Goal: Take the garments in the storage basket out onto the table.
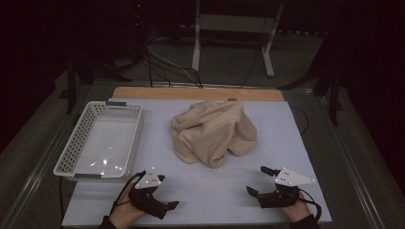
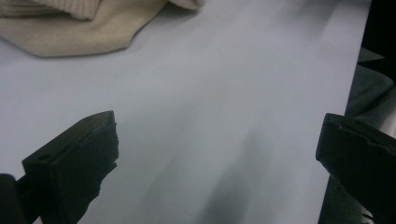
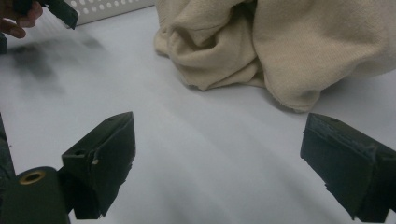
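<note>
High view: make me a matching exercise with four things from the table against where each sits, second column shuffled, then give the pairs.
1. basket
2. beige cloth
3. left gripper
4. right gripper

A. crumpled at the middle of the white sheet
B. near edge, right side, jaws open
C. left side of the table, empty
D. near edge, just below the basket, jaws open

Pairs: 1-C, 2-A, 3-D, 4-B

The room is dark, lit mainly over the table (image 1: 296,143), whose white top has a wooden strip (image 1: 143,92) along the edge farthest from the grippers. Beyond that edge, a grey floor (image 1: 229,62) carries a tangle of black cables (image 1: 167,64) and a white frame (image 1: 234,24) on two legs. Dark stands (image 1: 71,76) flank the table left and right. The walls are lost in shadow.
</note>
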`<state>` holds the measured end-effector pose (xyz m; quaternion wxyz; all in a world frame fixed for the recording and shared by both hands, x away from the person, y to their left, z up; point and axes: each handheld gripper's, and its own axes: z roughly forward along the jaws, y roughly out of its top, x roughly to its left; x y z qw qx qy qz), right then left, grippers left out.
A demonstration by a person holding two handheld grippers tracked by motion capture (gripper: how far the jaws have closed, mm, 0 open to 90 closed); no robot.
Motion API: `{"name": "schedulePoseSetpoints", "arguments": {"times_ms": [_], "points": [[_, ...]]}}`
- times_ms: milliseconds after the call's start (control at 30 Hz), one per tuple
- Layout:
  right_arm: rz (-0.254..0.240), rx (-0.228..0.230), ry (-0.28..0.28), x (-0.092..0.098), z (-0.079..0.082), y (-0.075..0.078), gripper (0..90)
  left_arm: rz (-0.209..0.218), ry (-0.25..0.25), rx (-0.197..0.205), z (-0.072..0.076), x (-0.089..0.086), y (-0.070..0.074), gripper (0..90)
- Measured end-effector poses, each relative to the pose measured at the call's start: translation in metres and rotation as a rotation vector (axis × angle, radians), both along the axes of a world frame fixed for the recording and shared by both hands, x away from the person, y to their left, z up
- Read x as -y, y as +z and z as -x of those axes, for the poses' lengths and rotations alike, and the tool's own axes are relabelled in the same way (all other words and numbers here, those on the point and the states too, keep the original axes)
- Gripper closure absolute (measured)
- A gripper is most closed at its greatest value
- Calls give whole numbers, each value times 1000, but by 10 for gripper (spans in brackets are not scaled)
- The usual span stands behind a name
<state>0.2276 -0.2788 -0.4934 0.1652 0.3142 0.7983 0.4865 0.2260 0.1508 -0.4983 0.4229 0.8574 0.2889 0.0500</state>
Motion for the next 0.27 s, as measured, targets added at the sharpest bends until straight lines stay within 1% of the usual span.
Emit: {"name": "schedulePoseSetpoints", "arguments": {"times_ms": [33, 67, 133, 200, 267], "points": [[1, -1, 1, 0, 0, 0, 105, 5, 5, 0, 0, -1, -1, 2], [5, -1, 1, 0, 0, -1, 105, 0, 4, 0, 1, -2, -1, 2], [10, 0, 2, 0, 0, -1, 105, -5, -3, 0, 1, -2, -3, 2], [13, 0, 2, 0, 0, -1, 105, -5, -11, -7, 1, 0, -5, 2], [14, -2, 1, 0, 0, -1, 105, -21, -18, 1, 1, 1, -5, 2]]}}
